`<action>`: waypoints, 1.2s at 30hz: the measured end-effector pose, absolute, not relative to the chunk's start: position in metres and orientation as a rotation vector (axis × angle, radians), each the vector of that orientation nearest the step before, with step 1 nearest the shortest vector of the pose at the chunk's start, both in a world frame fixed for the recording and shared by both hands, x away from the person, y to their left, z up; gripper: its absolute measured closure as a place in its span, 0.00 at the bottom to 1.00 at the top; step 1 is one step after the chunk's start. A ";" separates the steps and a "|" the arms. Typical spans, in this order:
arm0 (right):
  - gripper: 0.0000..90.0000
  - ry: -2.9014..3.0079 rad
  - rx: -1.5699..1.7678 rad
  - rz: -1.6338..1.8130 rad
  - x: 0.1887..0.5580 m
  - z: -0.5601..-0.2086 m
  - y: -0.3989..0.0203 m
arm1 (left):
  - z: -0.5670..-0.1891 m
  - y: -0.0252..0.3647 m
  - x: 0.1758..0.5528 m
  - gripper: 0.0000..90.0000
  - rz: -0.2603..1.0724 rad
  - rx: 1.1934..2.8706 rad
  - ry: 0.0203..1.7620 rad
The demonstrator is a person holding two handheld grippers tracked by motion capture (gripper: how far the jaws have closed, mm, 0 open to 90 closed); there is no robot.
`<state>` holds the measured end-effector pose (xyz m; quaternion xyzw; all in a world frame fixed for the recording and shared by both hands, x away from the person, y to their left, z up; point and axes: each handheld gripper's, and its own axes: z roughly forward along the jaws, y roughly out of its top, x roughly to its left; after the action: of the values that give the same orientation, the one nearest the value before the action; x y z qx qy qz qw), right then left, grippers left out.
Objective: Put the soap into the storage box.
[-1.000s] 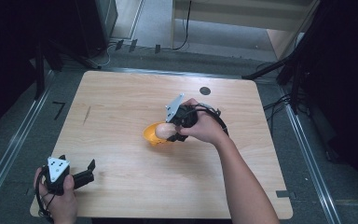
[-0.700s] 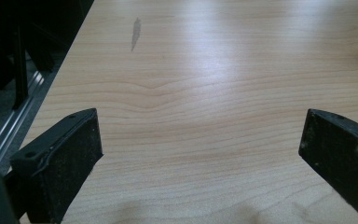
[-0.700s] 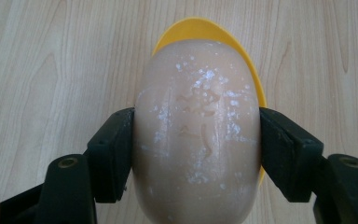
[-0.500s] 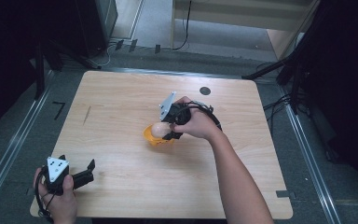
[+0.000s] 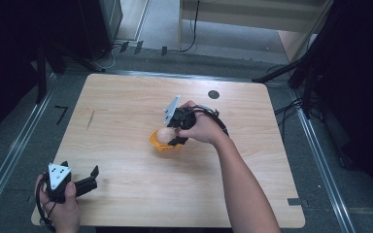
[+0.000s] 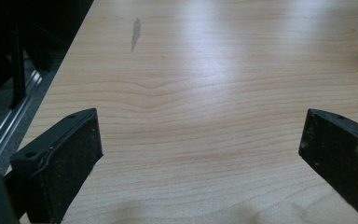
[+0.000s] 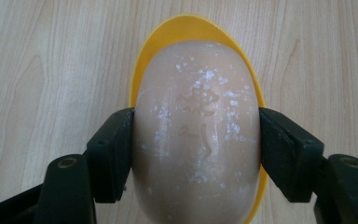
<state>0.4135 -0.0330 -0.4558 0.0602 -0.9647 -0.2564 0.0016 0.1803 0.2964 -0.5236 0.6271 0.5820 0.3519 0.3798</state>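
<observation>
- Comparing with a second ago, the right tool [image 5: 174, 135] has swung from the right of the dish [image 5: 156, 141] to stand more directly above it, still clamped on the soap [image 5: 164, 135].
- Judging by that, the soap is being either set into or lifted out of the dish; I cannot tell which.
- Its jaws press both flanks of the soap [image 7: 198, 135], which sits over the yellow dish [image 7: 142, 79] at mid-bench [image 5: 126, 102].
- The right forearm reaches in diagonally, wrist bent down.
- The left tool [image 5: 90, 180] rests at the near left corner, jaws wide apart and empty, unmoved.
</observation>
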 end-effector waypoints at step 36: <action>0.13 -3.029 -0.100 -0.935 0.392 -0.457 -0.092 | -0.524 0.295 0.181 0.00 0.909 1.617 1.483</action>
<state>0.3923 -0.0920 -0.4568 -0.0314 -0.9549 -0.2949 -0.0149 0.1806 0.2948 -0.5237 0.6315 0.5792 0.3549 0.3738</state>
